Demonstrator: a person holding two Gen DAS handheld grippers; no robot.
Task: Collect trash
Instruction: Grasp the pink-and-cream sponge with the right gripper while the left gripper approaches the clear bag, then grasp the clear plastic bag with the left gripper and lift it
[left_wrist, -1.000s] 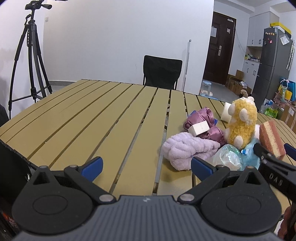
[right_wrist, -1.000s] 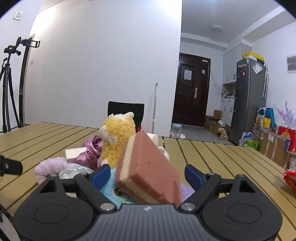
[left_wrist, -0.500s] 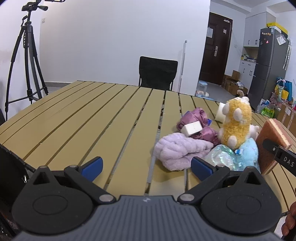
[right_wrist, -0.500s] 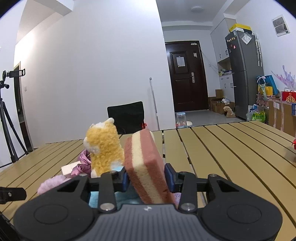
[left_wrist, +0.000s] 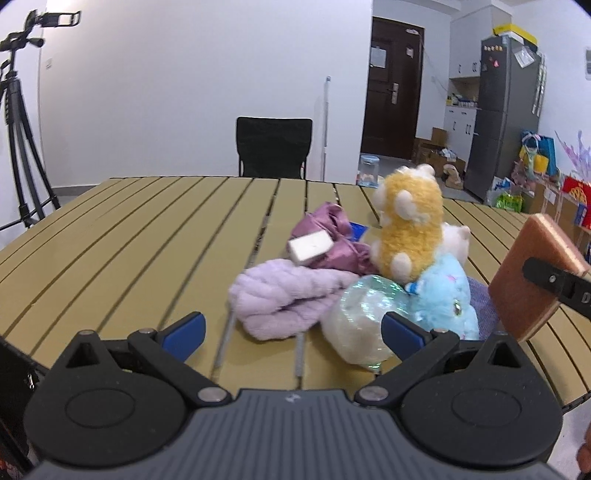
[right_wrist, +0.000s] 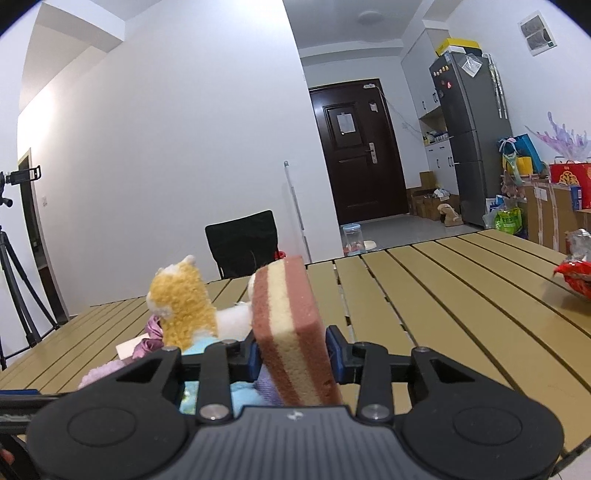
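Right tongs (right_wrist: 293, 360) just closed on sponge (right_wrist: 291, 328), centre frame; left tongs (left_wrist: 291, 328) open, empty; lift sponge clear of plush pile (left_wrist: 410, 229) without snagging.

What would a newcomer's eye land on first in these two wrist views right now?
Probably the brown-and-cream sponge, standing on edge, clamped in the right gripper and lifted beside the pile. Next, the yellow plush toy topping the heap of soft things right of centre on the slatted table, with the left gripper open before it.
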